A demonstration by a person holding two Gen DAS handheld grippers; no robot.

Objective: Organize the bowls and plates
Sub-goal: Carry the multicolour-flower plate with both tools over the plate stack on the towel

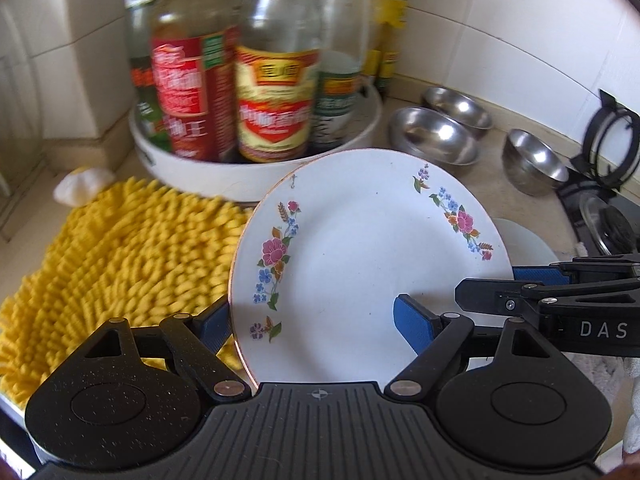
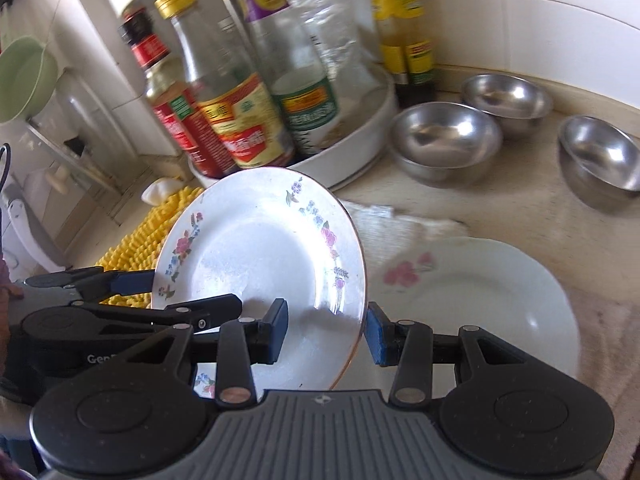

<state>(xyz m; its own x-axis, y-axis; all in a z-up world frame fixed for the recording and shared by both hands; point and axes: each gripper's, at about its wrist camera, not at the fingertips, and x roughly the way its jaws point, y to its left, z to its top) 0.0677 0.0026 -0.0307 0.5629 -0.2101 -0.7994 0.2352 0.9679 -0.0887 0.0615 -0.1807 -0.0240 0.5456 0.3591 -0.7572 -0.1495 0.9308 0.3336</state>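
A white plate with flower prints (image 1: 360, 248) is held tilted above the counter, and it also shows in the right wrist view (image 2: 260, 256). My left gripper (image 1: 316, 324) straddles its left rim, one blue pad in front and one behind. My right gripper (image 2: 326, 330) straddles its right rim the same way. A larger white plate with a pink flower (image 2: 480, 300) lies flat on a towel to the right. Three steel bowls (image 2: 444, 140) (image 2: 508, 98) (image 2: 600, 160) stand on the counter behind; they also show in the left wrist view (image 1: 436, 134).
A round white tray (image 1: 248, 172) holding several sauce bottles (image 1: 272, 100) stands at the back. A yellow shaggy mat (image 1: 120, 264) lies at the left. A stove burner (image 1: 608, 148) is at the far right. Tiled walls close the corner.
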